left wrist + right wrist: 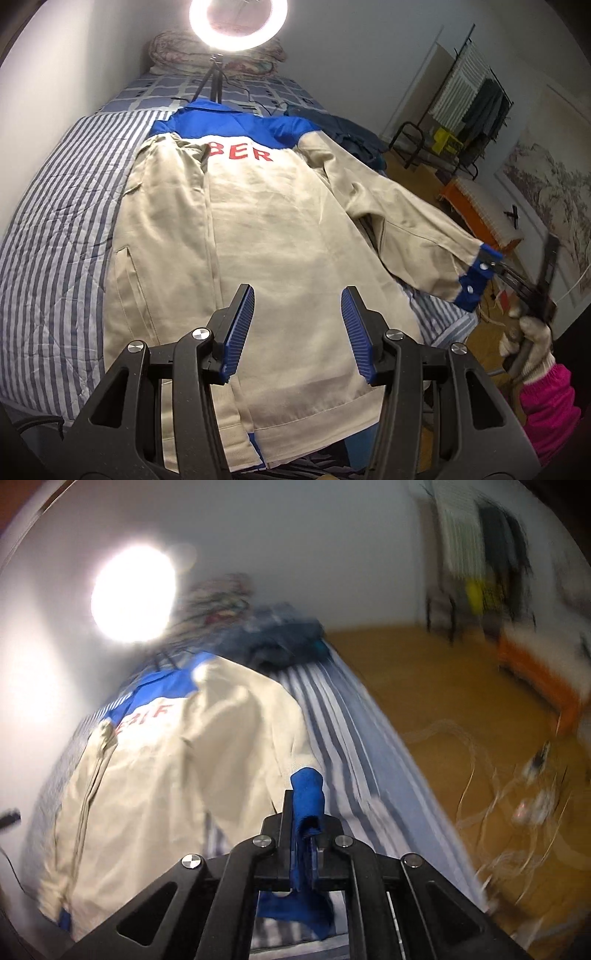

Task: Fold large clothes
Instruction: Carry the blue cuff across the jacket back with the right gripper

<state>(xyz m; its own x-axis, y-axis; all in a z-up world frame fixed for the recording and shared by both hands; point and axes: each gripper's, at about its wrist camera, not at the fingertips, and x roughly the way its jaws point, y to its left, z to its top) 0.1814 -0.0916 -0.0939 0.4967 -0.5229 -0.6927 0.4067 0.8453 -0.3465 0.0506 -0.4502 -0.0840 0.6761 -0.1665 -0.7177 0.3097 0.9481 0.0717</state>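
Beige cotton with a blue yoke: the jacket [236,229] lies back-up along the striped bed [55,206], red letters across its shoulders, hem toward us. One sleeve is already laid over the back on the left side of the left wrist view. The other sleeve [402,218] is stretched out past the bed's edge toward the floor side, raised by its blue cuff [476,280].

Our right hand-held gripper [308,823] is clamped together on that cuff; in its own view the blue fabric is pinched between the pads and bunches up above them. The view is smeared, so we can say little more of that side. Our left hand-held gripper [297,332] hangs above the lower back of the jacket with its pads apart and nothing between them.

We judge the step in hand to be the second sleeve fold. Next, the cuff should be carried across onto the jacket's back and laid flat, while the left could pin the body so it does not drag.
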